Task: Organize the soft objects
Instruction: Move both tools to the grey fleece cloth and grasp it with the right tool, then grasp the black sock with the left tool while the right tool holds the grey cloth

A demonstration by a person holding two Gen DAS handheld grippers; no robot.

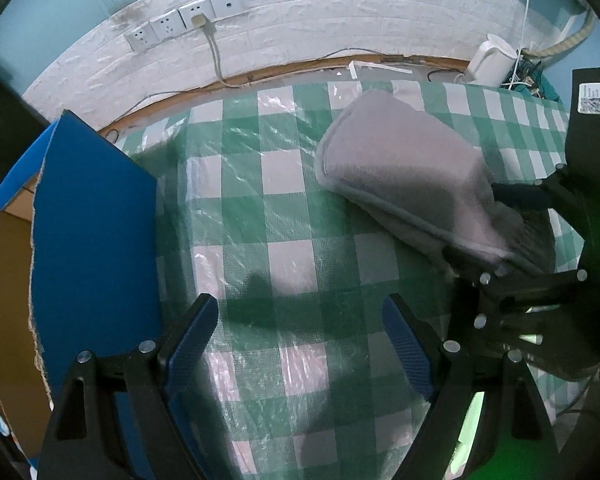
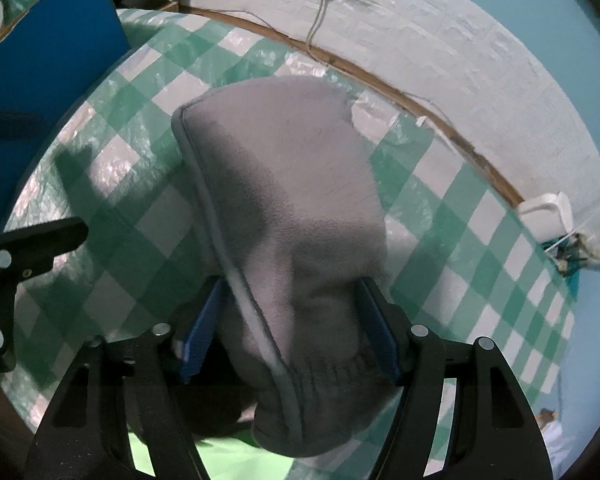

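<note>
A folded grey fleece towel (image 2: 292, 208) sits between the two fingers of my right gripper (image 2: 296, 320), which is shut on its near end and holds it above the green checked tablecloth (image 2: 112, 208). In the left wrist view the same towel (image 1: 404, 176) hangs at the right, with the right gripper's black body (image 1: 540, 280) behind it. My left gripper (image 1: 304, 344) is open and empty, low over the tablecloth (image 1: 260, 216), left of the towel. A blue cardboard box (image 1: 92, 216) stands at its left.
The blue box flap also shows in the right wrist view (image 2: 52, 48) at the upper left. A white brick wall with sockets (image 1: 188, 24) and a plugged cable runs behind the table. A white kettle (image 1: 492, 60) stands at the far right corner.
</note>
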